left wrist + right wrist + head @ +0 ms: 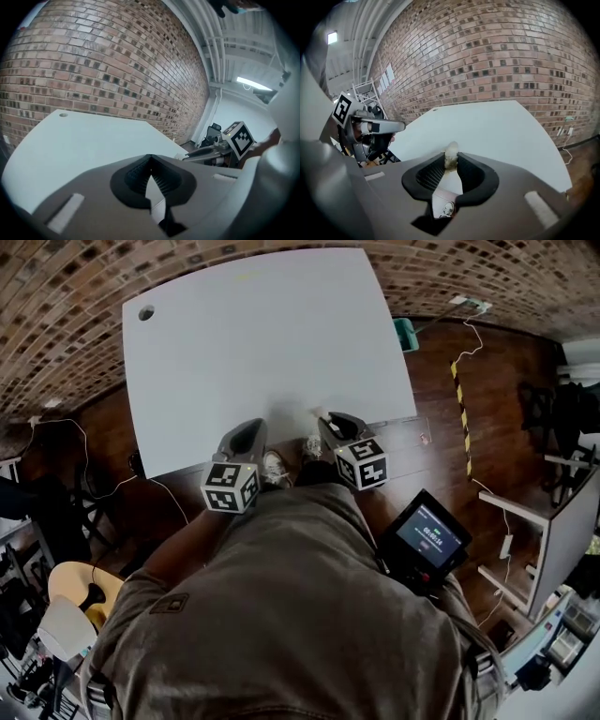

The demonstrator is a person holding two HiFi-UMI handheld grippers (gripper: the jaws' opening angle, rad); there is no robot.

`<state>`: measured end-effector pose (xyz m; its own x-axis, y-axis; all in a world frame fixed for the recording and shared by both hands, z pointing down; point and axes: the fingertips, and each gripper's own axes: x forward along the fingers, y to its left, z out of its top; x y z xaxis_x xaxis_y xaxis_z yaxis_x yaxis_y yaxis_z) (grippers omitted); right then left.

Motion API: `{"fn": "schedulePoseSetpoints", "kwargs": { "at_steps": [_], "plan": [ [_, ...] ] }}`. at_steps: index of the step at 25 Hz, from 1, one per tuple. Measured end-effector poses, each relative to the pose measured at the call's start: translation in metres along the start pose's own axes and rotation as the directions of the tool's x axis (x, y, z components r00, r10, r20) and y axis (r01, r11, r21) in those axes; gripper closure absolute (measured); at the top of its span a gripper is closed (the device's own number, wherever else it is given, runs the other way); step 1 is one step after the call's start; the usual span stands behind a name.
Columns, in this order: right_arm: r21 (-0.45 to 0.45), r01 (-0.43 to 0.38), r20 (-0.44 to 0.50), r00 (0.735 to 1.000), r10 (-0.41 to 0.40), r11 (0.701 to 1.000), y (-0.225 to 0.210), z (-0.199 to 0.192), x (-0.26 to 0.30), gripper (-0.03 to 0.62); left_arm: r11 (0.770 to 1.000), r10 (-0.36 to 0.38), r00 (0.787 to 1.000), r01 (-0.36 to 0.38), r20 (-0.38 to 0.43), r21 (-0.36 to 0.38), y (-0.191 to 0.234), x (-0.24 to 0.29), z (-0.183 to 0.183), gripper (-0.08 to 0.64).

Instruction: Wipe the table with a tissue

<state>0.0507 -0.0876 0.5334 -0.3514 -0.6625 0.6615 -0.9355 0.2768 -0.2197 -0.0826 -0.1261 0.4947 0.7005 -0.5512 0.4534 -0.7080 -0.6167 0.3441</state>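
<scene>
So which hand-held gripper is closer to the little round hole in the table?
Left. The left hand-held gripper is by the table edge, on the side with the hole; the right hand-held gripper, holding the tissue, is further along.

The table [262, 343] is a plain pale grey-white, with one dark round hole [146, 312] near a far corner. The wall [93, 56] behind it is red-brown brick, mottled with darker, near-black bricks and lined with pale mortar. The floor [487, 418] is dark brown wood, crossed by a strip of yellow-and-black striped tape [457, 381]. The left claw [150, 159] and right claw [451, 157] share one scheme: matt grey shells, black ribbed pads [429, 176], and on each a cube [230, 487] with black-and-white square markers. The tissue [451, 151] is off-white, tinged yellowish-brown lower down. The person's shirt [281, 615] is olive-brown.
</scene>
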Motion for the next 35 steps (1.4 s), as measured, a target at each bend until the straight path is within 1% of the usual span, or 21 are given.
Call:
{"fn": "schedulePoseSetpoints", "kwargs": {
  "at_steps": [5, 8, 12, 14, 17, 23, 28, 35],
  "plan": [
    [0.013, -0.007, 0.029, 1.000, 0.007, 1.000, 0.009, -0.004, -0.019, 0.499, 1.000, 0.004, 1.000, -0.004, 0.016, 0.030, -0.012, -0.010, -0.007, 0.558],
    [0.022, -0.033, 0.051, 0.998, 0.032, 0.999, 0.015, -0.006, -0.023, 0.499, 0.995, 0.032, 0.999, -0.036, 0.034, 0.096, -0.017, -0.018, -0.011, 0.558],
    [0.005, -0.077, 0.090, 0.993, 0.076, 0.997, 0.023, -0.004, -0.036, 0.499, 0.974, 0.080, 0.994, -0.093, 0.070, 0.207, -0.032, -0.026, -0.009, 0.558],
    [-0.006, -0.094, 0.117, 0.989, 0.094, 0.996, 0.025, -0.003, -0.045, 0.499, 0.966, 0.097, 0.992, -0.114, 0.083, 0.232, -0.039, -0.028, -0.013, 0.558],
    [-0.022, -0.109, 0.162, 0.980, 0.111, 0.994, 0.022, 0.000, -0.066, 0.499, 0.964, 0.123, 0.988, -0.141, 0.091, 0.226, -0.054, -0.029, -0.019, 0.558],
    [-0.031, -0.138, 0.230, 0.963, 0.141, 0.990, 0.008, -0.008, -0.107, 0.499, 0.965, 0.164, 0.980, -0.183, 0.109, 0.188, -0.094, -0.032, -0.031, 0.558],
    [-0.052, -0.165, 0.247, 0.954, 0.173, 0.985, 0.011, -0.018, -0.124, 0.500, 0.963, 0.190, 0.974, -0.209, 0.124, 0.168, -0.114, -0.043, -0.037, 0.558],
    [-0.084, -0.185, 0.268, 0.942, 0.201, 0.979, 0.013, -0.017, -0.135, 0.500, 0.957, 0.213, 0.966, -0.236, 0.147, 0.166, -0.128, -0.051, -0.039, 0.558]
  ]
}}
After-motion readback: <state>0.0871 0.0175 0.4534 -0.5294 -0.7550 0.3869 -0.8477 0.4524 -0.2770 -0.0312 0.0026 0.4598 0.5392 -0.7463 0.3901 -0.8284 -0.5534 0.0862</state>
